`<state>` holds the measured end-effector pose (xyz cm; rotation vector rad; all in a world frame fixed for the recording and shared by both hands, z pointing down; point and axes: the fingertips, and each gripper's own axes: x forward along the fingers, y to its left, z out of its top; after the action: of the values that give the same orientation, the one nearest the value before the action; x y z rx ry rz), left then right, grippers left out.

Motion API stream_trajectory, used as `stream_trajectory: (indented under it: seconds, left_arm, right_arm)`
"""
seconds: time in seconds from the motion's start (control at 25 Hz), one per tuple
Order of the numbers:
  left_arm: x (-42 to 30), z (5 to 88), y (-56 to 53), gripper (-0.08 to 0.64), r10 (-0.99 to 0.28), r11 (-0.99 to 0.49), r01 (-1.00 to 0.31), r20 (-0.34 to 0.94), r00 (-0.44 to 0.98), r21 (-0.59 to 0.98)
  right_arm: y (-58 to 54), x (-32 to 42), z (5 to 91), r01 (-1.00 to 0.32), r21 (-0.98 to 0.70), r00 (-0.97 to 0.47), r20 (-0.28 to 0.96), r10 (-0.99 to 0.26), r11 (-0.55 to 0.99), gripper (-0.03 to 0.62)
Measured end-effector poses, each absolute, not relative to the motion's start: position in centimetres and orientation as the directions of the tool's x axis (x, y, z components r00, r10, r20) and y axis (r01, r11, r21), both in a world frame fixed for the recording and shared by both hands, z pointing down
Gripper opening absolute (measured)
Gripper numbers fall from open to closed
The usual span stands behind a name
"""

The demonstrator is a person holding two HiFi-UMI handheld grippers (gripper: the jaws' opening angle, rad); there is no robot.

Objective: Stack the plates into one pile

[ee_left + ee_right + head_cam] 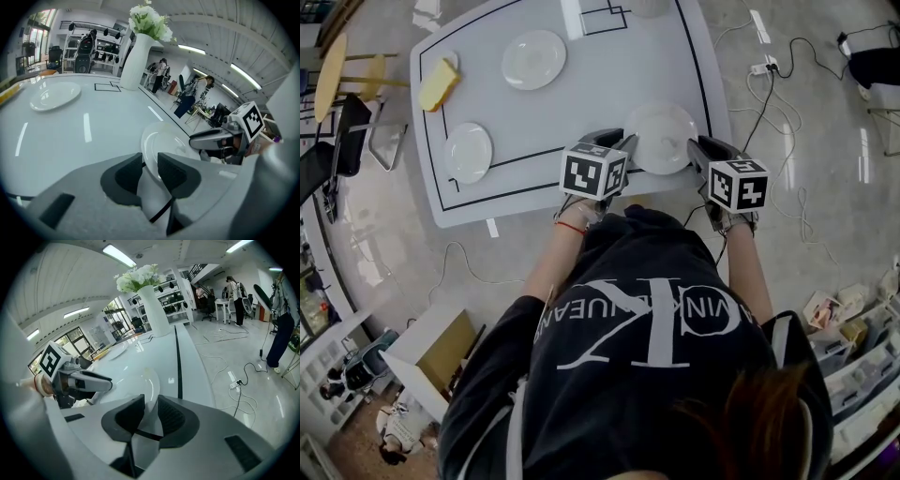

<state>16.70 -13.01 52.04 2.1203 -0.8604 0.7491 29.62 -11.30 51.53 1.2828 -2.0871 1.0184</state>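
Note:
A white plate [661, 136] lies near the table's front edge, between my two grippers. My left gripper [628, 155] is at the plate's left rim. In the left gripper view that plate [164, 145] has its rim between the pads of the left gripper [150, 171], with a thin gap beside it. My right gripper [694, 152] is at the right rim. In the right gripper view the plate [147, 380] fills the narrow slot of the right gripper [151, 413]. Two more white plates lie apart: one far [533, 59], one left [469, 152].
The white table [581, 103] has a black border line. A yellow block [439, 84] lies at its far left corner. A tall white vase [136, 58] with flowers stands at the far end. Cables [778, 103] trail over the floor on the right.

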Motion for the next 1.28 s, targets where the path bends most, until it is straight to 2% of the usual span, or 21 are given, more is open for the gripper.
stream_trajectory:
  seconds: [0.2, 0.4, 1.28]
  left_arm:
    - [16.6, 52.0, -13.0, 0.101, -0.356, -0.476, -0.776, 0.716, 0.601, 0.414]
    - [15.6, 51.8, -12.7, 0.095, -0.378, -0.433, -0.795, 0.716, 0.587, 0.425]
    - [5.5, 50.0, -12.7, 0.058, -0.521, -0.251, -0.886, 0.717, 0.463, 0.39]
  right_arm:
    - [-11.4, 29.5, 51.3, -0.901, -0.322, -0.433, 0.708, -0.558, 0.291, 0.086]
    - [-11.7, 28.9, 50.3, -0.878, -0.389, -0.475, 0.641, -0.603, 0.278, 0.066]
    - [-14.0, 19.4, 48.6, -0.776, -0.46, -0.631, 0.559, -0.538, 0.432, 0.038]
